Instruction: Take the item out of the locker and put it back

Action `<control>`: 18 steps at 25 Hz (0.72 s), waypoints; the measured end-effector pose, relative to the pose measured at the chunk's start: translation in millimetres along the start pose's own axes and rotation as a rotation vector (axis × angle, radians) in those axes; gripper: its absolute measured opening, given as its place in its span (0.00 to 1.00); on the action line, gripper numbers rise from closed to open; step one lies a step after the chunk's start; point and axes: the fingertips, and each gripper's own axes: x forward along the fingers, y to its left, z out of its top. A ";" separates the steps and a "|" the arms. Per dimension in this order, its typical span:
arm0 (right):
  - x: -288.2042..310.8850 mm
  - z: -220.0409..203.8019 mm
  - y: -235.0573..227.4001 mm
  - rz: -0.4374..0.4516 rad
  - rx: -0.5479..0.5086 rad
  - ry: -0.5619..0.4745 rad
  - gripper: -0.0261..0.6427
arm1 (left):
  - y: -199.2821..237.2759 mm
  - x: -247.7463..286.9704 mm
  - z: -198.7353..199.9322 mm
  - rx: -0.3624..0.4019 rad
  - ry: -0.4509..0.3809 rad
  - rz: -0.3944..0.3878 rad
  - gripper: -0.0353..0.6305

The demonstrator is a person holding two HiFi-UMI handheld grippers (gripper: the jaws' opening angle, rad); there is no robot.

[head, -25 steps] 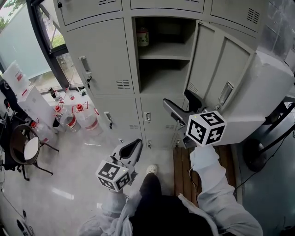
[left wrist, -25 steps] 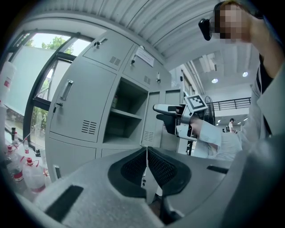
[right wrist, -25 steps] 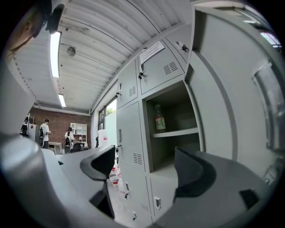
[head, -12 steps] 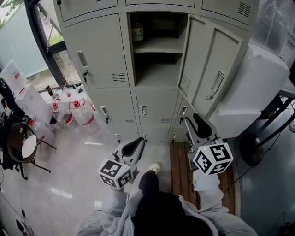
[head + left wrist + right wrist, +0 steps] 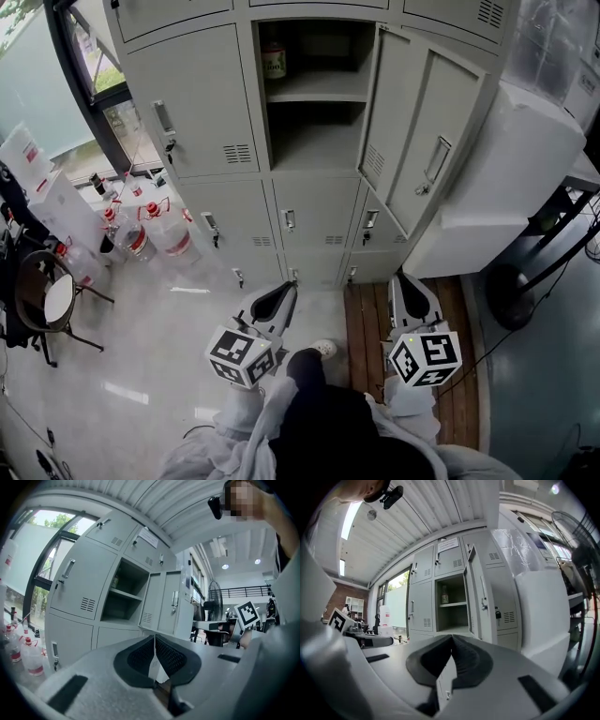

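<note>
1. right gripper point(image 5: 405, 279) has dropped back from the open grey metal locker door point(image 5: 427, 150) toward 5 o'clock, its jaws just closing together on nothing.
2. left gripper point(image 5: 286, 292), near 6 o'clock, is pinched together too and empty.
3. small brown labelled bottle point(image 5: 274, 61) stands on the locker's top shelf at 12 o'clock, so no removal is under way.

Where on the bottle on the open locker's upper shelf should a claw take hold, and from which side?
Grip the bottle round its labelled body, coming in level through the open front. It stands upright at the left end of the upper shelf, close to the side wall, so only the front looks clear; the door hangs open on the right.
</note>
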 end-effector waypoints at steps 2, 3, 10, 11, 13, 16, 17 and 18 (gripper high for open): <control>0.8 -2.9 2.0 0.001 0.014 0.002 0.04 | 2.1 -1.7 -2.5 -0.008 0.000 0.005 0.08; 1.7 -4.1 2.7 0.001 0.017 0.004 0.04 | 3.3 -2.4 -3.7 -0.009 0.001 0.007 0.08; 9.0 -4.8 5.7 -0.014 -0.061 0.027 0.04 | 8.3 -0.6 -4.6 0.001 0.008 0.006 0.08; 10.6 -5.3 5.5 -0.018 -0.068 0.030 0.04 | 8.0 0.6 -4.2 0.003 0.009 0.003 0.08; 12.8 -6.3 5.9 -0.019 -0.062 0.034 0.04 | 8.3 1.8 -3.7 0.004 0.010 0.000 0.08; 15.4 -6.0 5.7 -0.019 -0.052 0.035 0.04 | 10.3 3.1 -4.1 0.003 0.014 0.002 0.08; 16.4 -5.8 5.4 -0.019 -0.052 0.035 0.04 | 10.7 3.8 -4.4 0.003 0.015 0.003 0.08; 17.2 -5.8 5.4 -0.018 -0.050 0.035 0.04 | 11.0 4.4 -4.7 0.004 0.017 0.003 0.08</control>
